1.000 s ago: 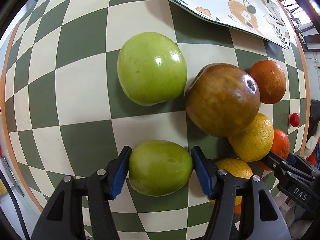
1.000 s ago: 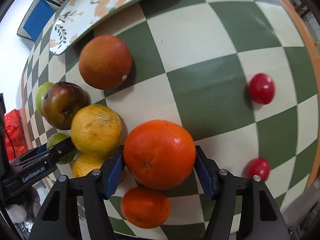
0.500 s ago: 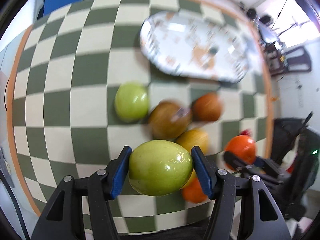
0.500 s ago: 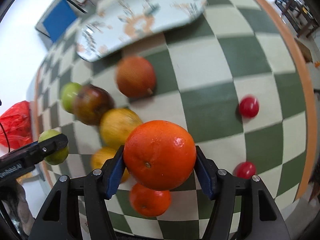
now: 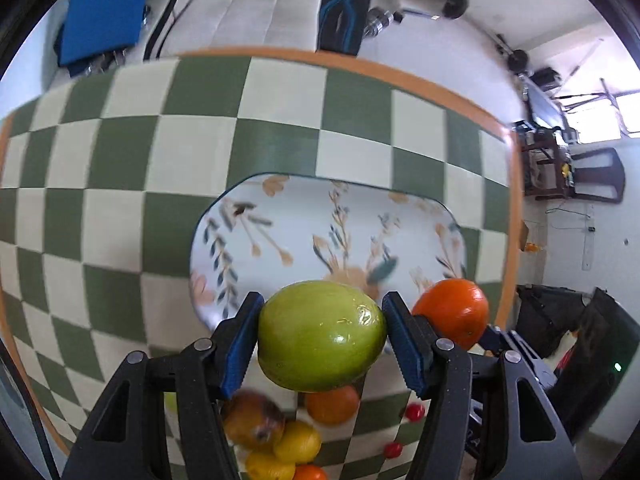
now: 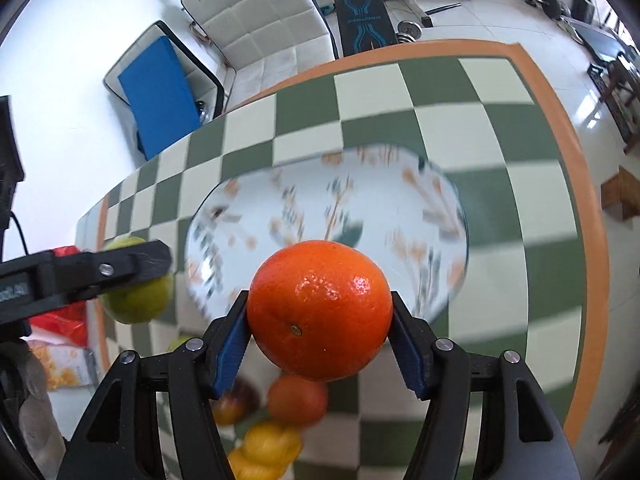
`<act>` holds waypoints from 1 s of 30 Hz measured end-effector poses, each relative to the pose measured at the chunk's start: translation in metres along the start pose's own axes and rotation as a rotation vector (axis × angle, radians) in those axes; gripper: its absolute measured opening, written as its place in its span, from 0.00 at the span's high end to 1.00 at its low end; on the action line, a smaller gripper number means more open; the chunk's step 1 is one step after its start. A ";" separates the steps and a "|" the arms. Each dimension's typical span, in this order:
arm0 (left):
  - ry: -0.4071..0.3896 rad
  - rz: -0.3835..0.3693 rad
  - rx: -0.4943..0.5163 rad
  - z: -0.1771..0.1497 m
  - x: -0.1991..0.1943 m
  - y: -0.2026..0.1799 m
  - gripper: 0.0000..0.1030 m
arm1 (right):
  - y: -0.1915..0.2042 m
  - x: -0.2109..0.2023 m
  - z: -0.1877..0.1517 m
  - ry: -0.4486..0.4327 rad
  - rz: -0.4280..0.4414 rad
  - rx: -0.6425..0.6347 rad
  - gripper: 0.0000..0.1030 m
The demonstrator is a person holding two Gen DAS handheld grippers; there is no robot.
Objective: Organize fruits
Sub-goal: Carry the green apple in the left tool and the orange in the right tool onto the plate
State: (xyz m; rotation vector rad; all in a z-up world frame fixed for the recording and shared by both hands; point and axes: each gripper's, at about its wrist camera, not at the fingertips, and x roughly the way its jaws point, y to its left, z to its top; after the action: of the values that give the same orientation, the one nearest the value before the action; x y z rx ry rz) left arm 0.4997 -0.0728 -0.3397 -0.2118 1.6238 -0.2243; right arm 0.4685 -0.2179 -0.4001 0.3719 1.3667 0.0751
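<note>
Transport step: left hand-held gripper (image 5: 322, 336) clamped on green apple (image 5: 320, 334), right hand-held gripper (image 6: 320, 334) clamped on orange (image 6: 319, 312), both held above floral tray (image 5: 288, 220) on table (image 5: 120, 160); next, lower and release onto tray

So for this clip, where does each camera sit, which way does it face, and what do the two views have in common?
Left wrist: on the left gripper, looking steeply down along its jaws, shut on a green apple; beyond, the floral oval plate and the right gripper's orange.
Right wrist: on the right gripper, angled down, jaws shut on the round orange; the left gripper and its apple show at left.
Shared: plate, checkered tablecloth, both held fruits, loose fruit pile below.
</note>
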 end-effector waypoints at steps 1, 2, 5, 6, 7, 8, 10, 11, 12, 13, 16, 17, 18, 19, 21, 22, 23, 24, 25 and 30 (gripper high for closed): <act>0.012 0.004 -0.007 0.007 0.007 0.001 0.43 | -0.001 0.010 0.010 0.010 -0.011 -0.010 0.35; 0.022 0.004 -0.015 0.014 0.013 0.001 0.43 | -0.003 0.018 0.016 0.018 -0.016 -0.017 0.35; 0.050 0.009 -0.045 0.027 0.028 0.005 0.43 | -0.007 0.040 0.031 0.063 -0.021 -0.043 0.35; 0.057 0.010 -0.056 0.031 0.033 0.005 0.43 | -0.008 0.046 0.035 0.072 -0.022 -0.050 0.35; 0.061 0.018 -0.062 0.033 0.037 0.006 0.43 | -0.009 0.053 0.039 0.082 -0.024 -0.058 0.35; 0.064 0.026 -0.066 0.034 0.039 0.006 0.43 | -0.010 0.058 0.042 0.087 -0.026 -0.063 0.35; 0.070 0.031 -0.072 0.036 0.043 0.006 0.43 | -0.013 0.065 0.048 0.099 -0.020 -0.070 0.35; 0.079 0.033 -0.073 0.037 0.045 0.006 0.43 | -0.013 0.069 0.048 0.104 -0.014 -0.070 0.35; 0.086 0.036 -0.075 0.037 0.048 0.006 0.43 | -0.014 0.072 0.050 0.112 -0.003 -0.067 0.35; 0.089 0.036 -0.076 0.037 0.049 0.006 0.43 | -0.015 0.074 0.052 0.120 0.007 -0.068 0.35; 0.078 0.059 -0.077 0.038 0.050 0.006 0.35 | -0.017 0.079 0.053 0.148 0.017 -0.068 0.34; 0.073 0.060 -0.075 0.039 0.049 0.007 0.19 | -0.018 0.080 0.053 0.148 0.017 -0.064 0.27; 0.065 0.058 -0.073 0.039 0.048 0.007 0.12 | -0.019 0.078 0.052 0.145 0.018 -0.062 0.15; 0.054 0.062 -0.070 0.039 0.045 0.008 0.08 | -0.020 0.076 0.050 0.142 0.015 -0.060 0.11; 0.031 0.080 -0.060 0.037 0.041 0.008 0.08 | -0.020 0.072 0.050 0.134 0.009 -0.064 0.10; 0.024 0.091 -0.055 0.037 0.039 0.008 0.08 | -0.018 0.070 0.049 0.129 0.005 -0.065 0.10; 0.015 0.107 -0.047 0.036 0.037 0.008 0.08 | -0.018 0.065 0.048 0.119 -0.007 -0.065 0.10; -0.001 0.124 -0.038 0.034 0.033 0.007 0.08 | -0.018 0.062 0.048 0.111 -0.012 -0.067 0.10; -0.019 0.136 -0.027 0.032 0.029 0.007 0.08 | -0.018 0.056 0.047 0.098 -0.018 -0.069 0.10; -0.109 0.226 0.000 0.015 0.006 0.006 0.08 | -0.018 0.038 0.039 0.057 -0.085 -0.070 0.10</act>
State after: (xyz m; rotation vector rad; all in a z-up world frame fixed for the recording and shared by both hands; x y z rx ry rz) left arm 0.5144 -0.0687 -0.3483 -0.0388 1.5254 -0.0393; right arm 0.5110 -0.2335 -0.4351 0.2538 1.4308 0.0635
